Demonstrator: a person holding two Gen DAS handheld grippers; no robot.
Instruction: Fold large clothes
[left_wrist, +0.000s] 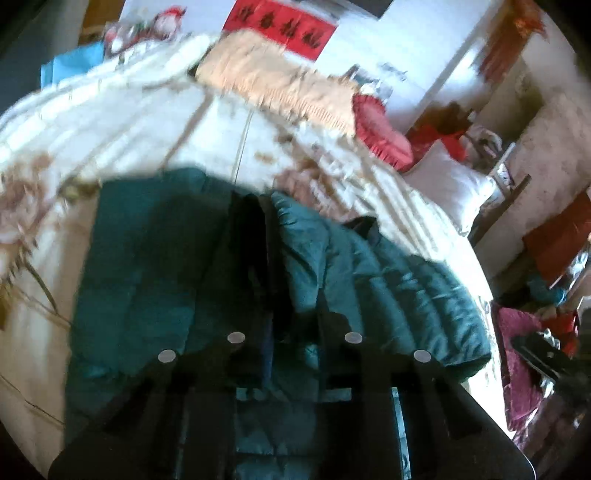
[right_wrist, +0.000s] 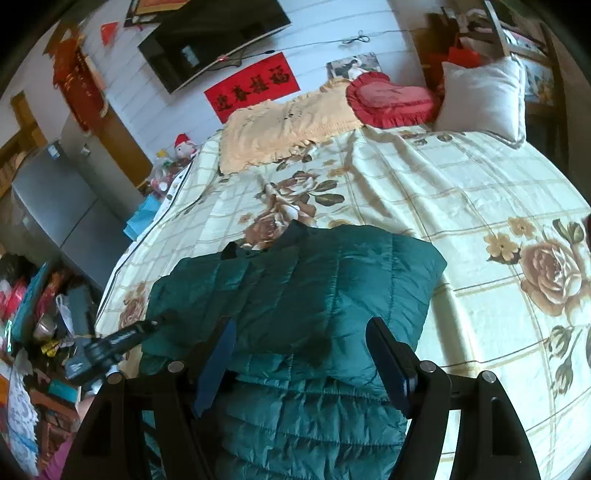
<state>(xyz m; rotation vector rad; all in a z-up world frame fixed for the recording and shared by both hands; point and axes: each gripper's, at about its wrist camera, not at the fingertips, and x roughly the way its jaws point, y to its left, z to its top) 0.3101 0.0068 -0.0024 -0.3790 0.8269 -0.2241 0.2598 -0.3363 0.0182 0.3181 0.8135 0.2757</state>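
A red wall banner (right_wrist: 252, 86) bears four black Chinese characters, 迎春接福.

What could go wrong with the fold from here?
1. The left gripper looks shut on a thin edge of the jacket; the slick quilted fabric could slip out.
2. The right gripper is open, so the folded layer may spring back.
3. The left view is blurred, so placement may drift.

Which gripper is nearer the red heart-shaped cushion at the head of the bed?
Neither clearly. The left gripper and the right gripper both sit over the green puffer jacket, far down the bed from the heart cushion.
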